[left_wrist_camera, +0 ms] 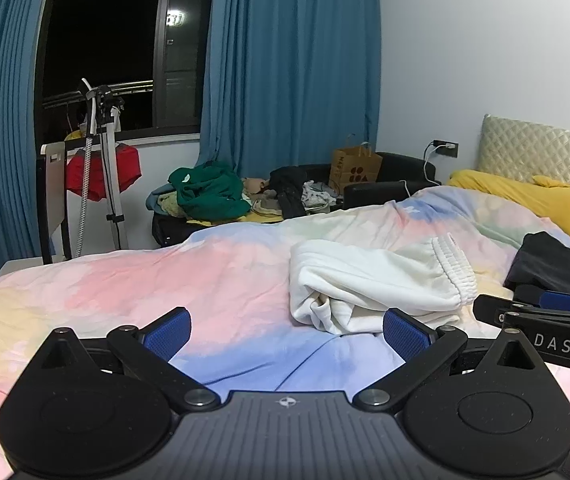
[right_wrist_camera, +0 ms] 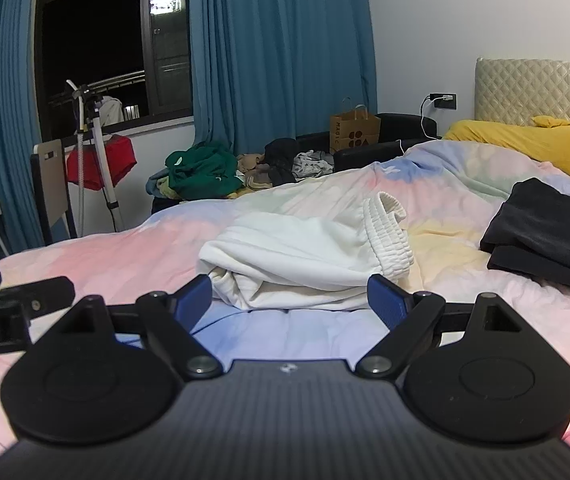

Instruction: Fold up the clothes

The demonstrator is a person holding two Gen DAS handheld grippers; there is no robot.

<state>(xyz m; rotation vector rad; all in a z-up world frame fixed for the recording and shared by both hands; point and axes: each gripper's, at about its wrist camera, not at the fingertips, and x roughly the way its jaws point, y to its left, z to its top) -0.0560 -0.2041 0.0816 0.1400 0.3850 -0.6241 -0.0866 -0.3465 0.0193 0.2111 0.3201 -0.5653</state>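
A white garment with a ribbed elastic waistband (left_wrist_camera: 377, 280) (right_wrist_camera: 305, 256) lies folded on the pastel bed cover (left_wrist_camera: 165, 276) (right_wrist_camera: 125, 252). My left gripper (left_wrist_camera: 287, 330) is open and empty, just in front of and left of the garment. My right gripper (right_wrist_camera: 289, 298) is open and empty, its fingers spread before the garment's near edge. The right gripper also shows at the right of the left wrist view (left_wrist_camera: 541, 312). The left gripper shows at the left edge of the right wrist view (right_wrist_camera: 9, 300).
A folded dark garment (left_wrist_camera: 553, 264) (right_wrist_camera: 545, 236) lies on the bed to the right. A yellow pillow (left_wrist_camera: 525, 196) (right_wrist_camera: 525, 144) sits by the headboard. A pile of clothes (left_wrist_camera: 209, 192) (right_wrist_camera: 201, 172) lies beyond the bed, with a paper bag (left_wrist_camera: 355, 170).
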